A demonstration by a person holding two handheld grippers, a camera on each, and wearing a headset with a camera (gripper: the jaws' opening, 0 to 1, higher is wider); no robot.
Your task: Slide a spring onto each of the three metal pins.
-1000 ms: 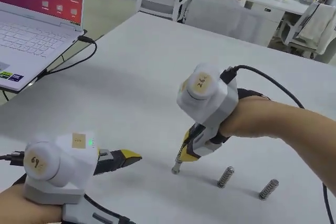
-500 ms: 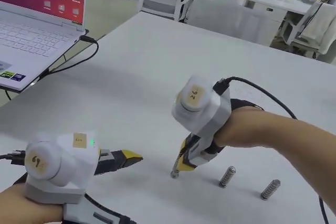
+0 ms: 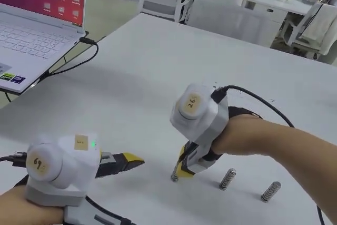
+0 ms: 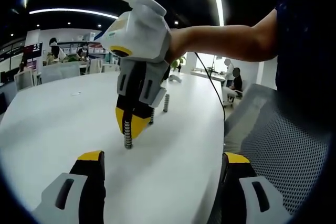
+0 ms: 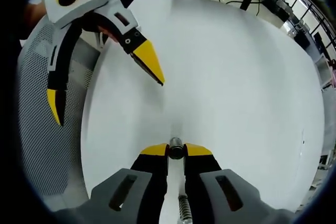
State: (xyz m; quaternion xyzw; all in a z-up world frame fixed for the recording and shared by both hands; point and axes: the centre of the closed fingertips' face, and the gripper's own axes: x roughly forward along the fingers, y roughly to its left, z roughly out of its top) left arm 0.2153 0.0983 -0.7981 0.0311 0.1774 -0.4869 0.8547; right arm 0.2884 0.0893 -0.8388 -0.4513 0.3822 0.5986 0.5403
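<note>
Tabletop, white and flat (image 3: 137, 67), underneath; open silver laptop (image 3: 31, 35) at far left edge. Left gripper (image 4: 161, 156) low, jaws wide, empty. Right gripper (image 3: 178, 171) pinched on coiled metal spring (image 4: 127, 135), upright, foot touching tabletop (two more grey springs (image 3: 227, 178) near, on its right).

The left hand-held gripper (image 3: 132, 160) and right hand-held gripper (image 3: 176, 174) are white and rounded, with yellow-tipped black jaws. Round stickers (image 3: 38, 164) read 69 and 26. A black cable (image 3: 263, 101) trails from each.
</note>
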